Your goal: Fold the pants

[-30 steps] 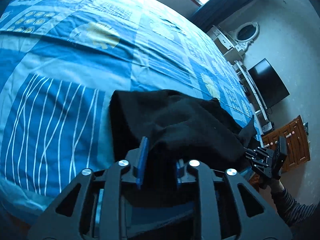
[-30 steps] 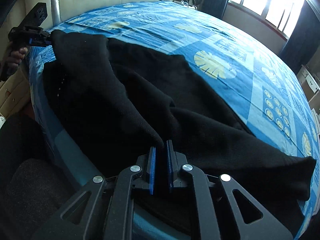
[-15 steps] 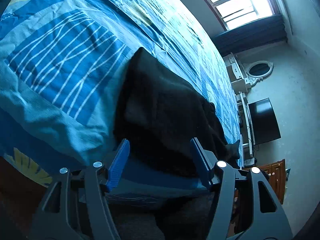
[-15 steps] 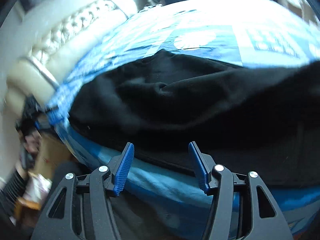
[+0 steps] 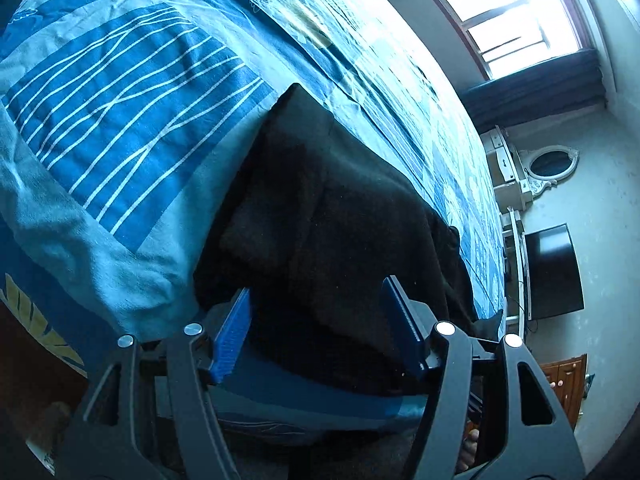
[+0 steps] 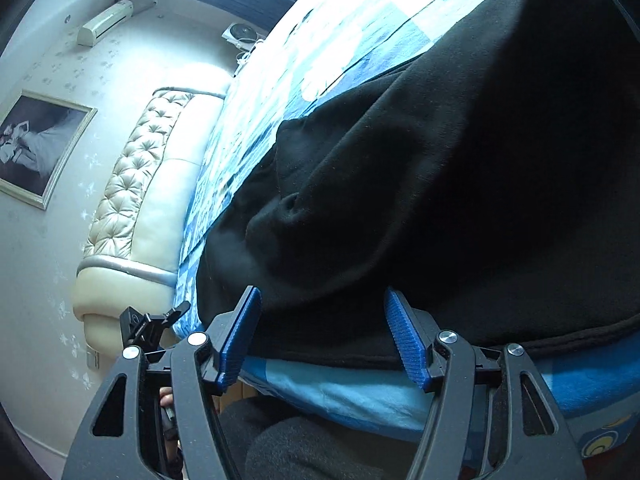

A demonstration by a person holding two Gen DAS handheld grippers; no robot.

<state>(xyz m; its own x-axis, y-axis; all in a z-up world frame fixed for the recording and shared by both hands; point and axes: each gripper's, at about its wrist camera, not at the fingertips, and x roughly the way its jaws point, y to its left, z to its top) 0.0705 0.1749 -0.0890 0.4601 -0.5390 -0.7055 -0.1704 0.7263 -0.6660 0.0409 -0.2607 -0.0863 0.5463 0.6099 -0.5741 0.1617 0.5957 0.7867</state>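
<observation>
Presently, findings by item:

Pants [image 5: 344, 240]: black, heavy knit, lying on the blue patterned bedspread [image 5: 132, 112] along the near edge of the bed; already doubled lengthwise by the look of it, one end reaching toward 11 o'clock in the left wrist view. Same garment [image 6: 460, 184] filling the 1 to 3 o'clock part of the right wrist view, with a soft bump and crease near centre.

Left gripper [image 5: 320, 332]: jaws apart, nothing clamped; blue pads straddling the near edge of the cloth, not pressing on it. Jaws just opened.

Right gripper [image 6: 324, 332]: jaws apart, nothing clamped; hem cord of the garment running just beyond the pads at 3 o'clock. Jaws just opened further, cloth in front of them, not gripped.

Step in hand (judged): release after a lengthwise fold, then re-grip for the crosswise fold.

Advice on grip: take both layers together at the near edge, well inside the hem, so that the under layer does not trail.

Advice on flattening: press out the bump near centre first; thick fabric likely to hold a ridge.

Advice on lift: raise both ends level and evenly, keep the edge taut between the tongs, lay it down squarely.

Risk: garment close to the mattress edge; possible slide off toward 6 o'clock.

Headboard [image 6: 132, 208]: cream, tufted, at 9 o'clock, clear of the work.
</observation>
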